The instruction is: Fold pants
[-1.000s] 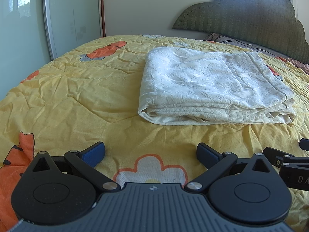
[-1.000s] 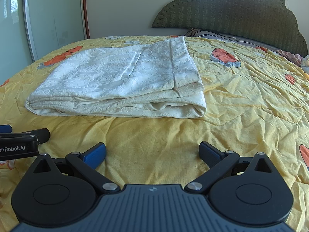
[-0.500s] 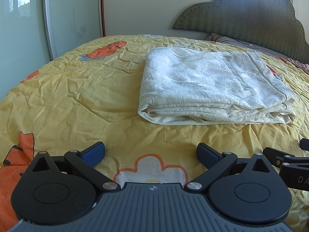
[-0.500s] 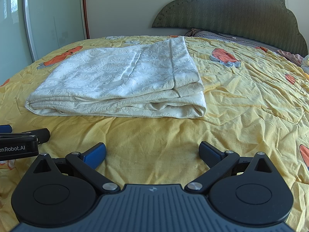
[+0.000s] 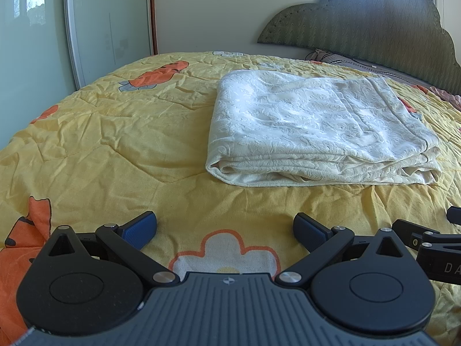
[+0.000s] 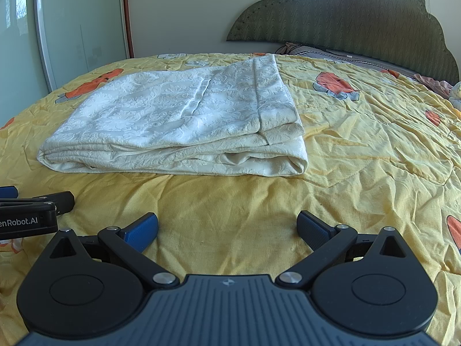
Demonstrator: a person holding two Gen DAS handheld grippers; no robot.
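The cream white pants lie folded in a flat rectangular stack on the yellow bedspread; they also show in the right wrist view. My left gripper is open and empty, low over the bedspread, a short way in front of the stack's left part. My right gripper is open and empty, in front of the stack's right part. Each gripper shows at the edge of the other's view: the right one and the left one.
The yellow bedspread has orange and white cartoon prints. A dark green padded headboard and pillows stand at the far end. A mirrored wardrobe door stands on the left beyond the bed's edge.
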